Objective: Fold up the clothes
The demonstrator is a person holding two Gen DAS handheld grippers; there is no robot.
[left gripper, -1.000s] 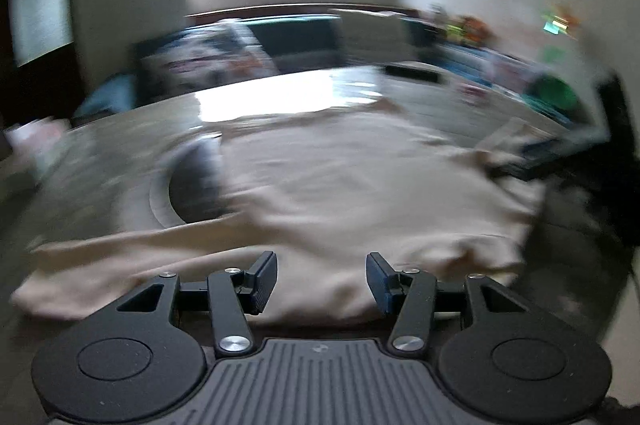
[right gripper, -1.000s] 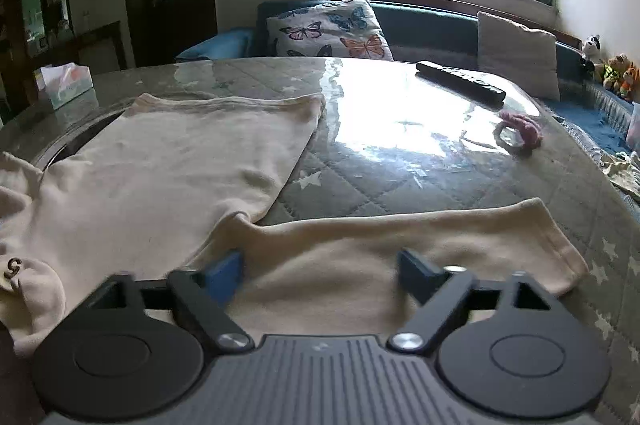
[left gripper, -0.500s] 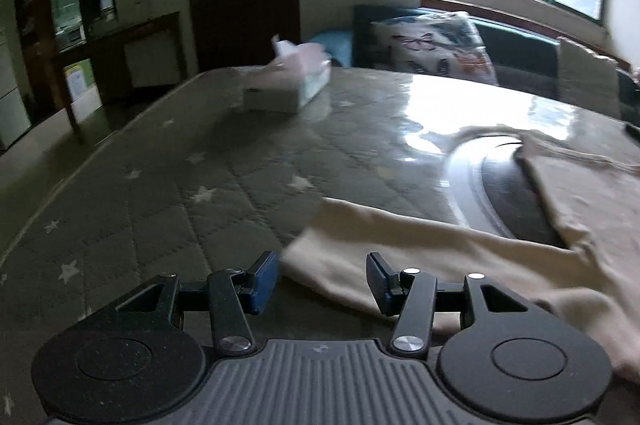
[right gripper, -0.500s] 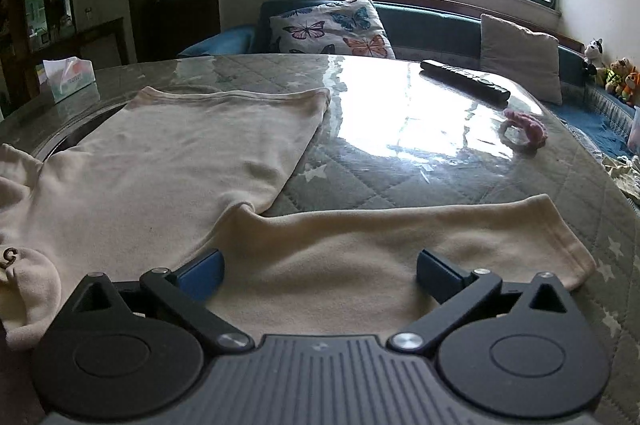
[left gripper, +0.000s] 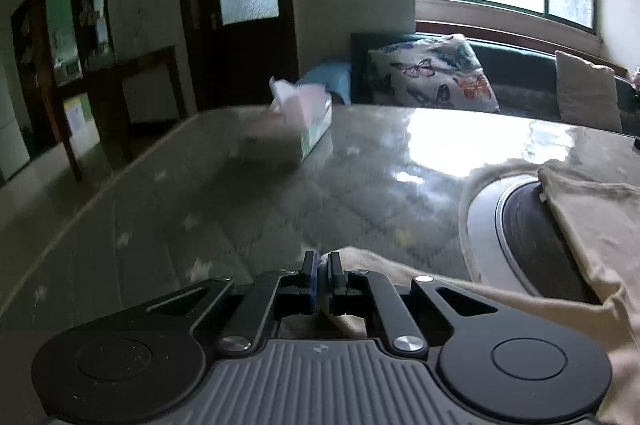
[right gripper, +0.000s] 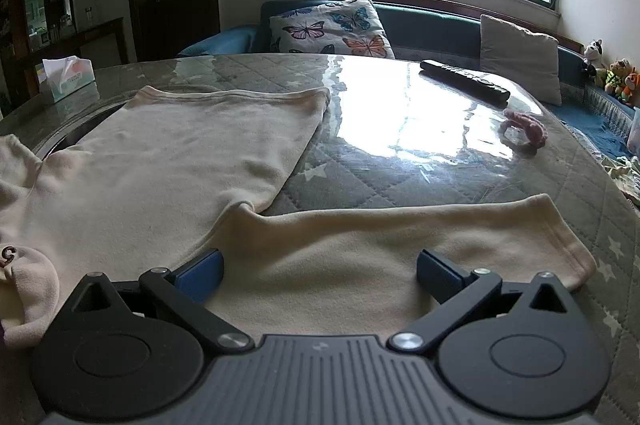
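A beige long-sleeved shirt (right gripper: 180, 161) lies spread flat on the quilted table (right gripper: 400, 161). Its right sleeve (right gripper: 400, 237) stretches across just ahead of my right gripper (right gripper: 320, 265), which hangs open and wide above it with nothing pinched. In the left wrist view the other sleeve (left gripper: 460, 289) runs from the shirt body (left gripper: 592, 209) to my left gripper (left gripper: 321, 265). That gripper is shut, and the sleeve's end is caught between its pads at the cuff edge.
A tissue box (left gripper: 300, 121) stands on the table's far left part. A dark round inset (left gripper: 528, 237) in the tabletop lies partly under the shirt. A black remote (right gripper: 464, 81) and a pink loop (right gripper: 524, 129) lie far right. A sofa with cushions (right gripper: 332, 25) is behind.
My left gripper swung left from the shirt's body to the end of the left sleeve, then closed on the cuff. The right gripper stayed in place, its jaws a little wider than a second ago.
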